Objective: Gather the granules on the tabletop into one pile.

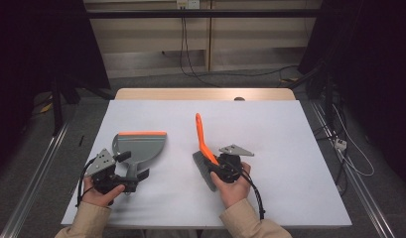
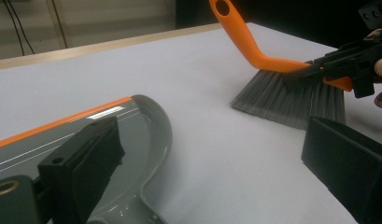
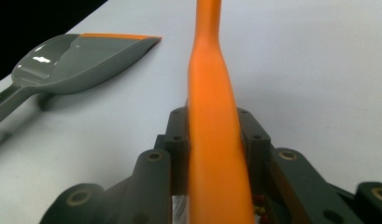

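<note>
The right hand-held gripper (image 1: 216,166) is seen clamped on the orange handle of the brush (image 1: 202,141). In the right gripper view the handle (image 3: 216,140) is pressed between the two black jaws, which are closed against its sides. The brush is held with its grey bristles (image 2: 291,98) resting on the white desk (image 1: 270,134), right of centre, and its handle is tilted up and away from the person.

The left hand-held gripper (image 1: 136,171) is positioned at the handle end of the dustpan (image 1: 140,146). In the left gripper view its jaws are seen standing well apart, with one jaw over the grey pan (image 2: 142,135) and the other over bare desk. In the high view the dustpan handle appears to lie between the jaws, though contact cannot be confirmed from that angle; no clamping is shown.

The dustpan is laid flat on the left half of the desk, with its orange lip turned toward the far edge. It is set well apart from the brush.

Count of items: one brush, one dustpan, two hand-held grippers, one desk. Each hand-held gripper is carried by one hand, with a black cable trailing from it.
</note>
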Available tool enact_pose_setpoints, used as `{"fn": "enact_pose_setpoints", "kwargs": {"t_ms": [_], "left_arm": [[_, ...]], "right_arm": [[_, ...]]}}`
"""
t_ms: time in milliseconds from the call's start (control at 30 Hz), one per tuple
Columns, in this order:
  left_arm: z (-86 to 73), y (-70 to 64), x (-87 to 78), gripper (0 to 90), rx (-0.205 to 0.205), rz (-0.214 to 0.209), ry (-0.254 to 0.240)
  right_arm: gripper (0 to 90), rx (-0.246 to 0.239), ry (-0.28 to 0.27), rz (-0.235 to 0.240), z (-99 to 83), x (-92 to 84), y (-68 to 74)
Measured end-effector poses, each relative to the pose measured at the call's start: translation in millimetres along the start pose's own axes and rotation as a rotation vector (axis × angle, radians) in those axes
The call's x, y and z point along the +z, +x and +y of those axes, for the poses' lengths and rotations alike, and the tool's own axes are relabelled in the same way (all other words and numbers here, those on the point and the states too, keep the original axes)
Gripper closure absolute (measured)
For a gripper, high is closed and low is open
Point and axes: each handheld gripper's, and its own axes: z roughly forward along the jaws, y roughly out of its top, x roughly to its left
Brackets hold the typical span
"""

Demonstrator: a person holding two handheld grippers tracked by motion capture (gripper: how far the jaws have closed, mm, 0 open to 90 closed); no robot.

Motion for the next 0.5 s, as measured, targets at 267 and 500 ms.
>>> {"fn": "enact_pose_setpoints", "kwargs": {"t_ms": [267, 500], "left_arm": [[-0.4, -0.9, 1.3, 4.8, -0.001, -0.003, 0.001], [-0.2, -1.0, 2.4, 4.8, 0.001, -0.007, 0.008]], "right_arm": [[70.9, 0.010, -0.004, -0.008, 1.2, -3.5, -8.2], [71.2, 0.071, -0.016, 0.022, 2.6, -4.2, -13.9]]}}
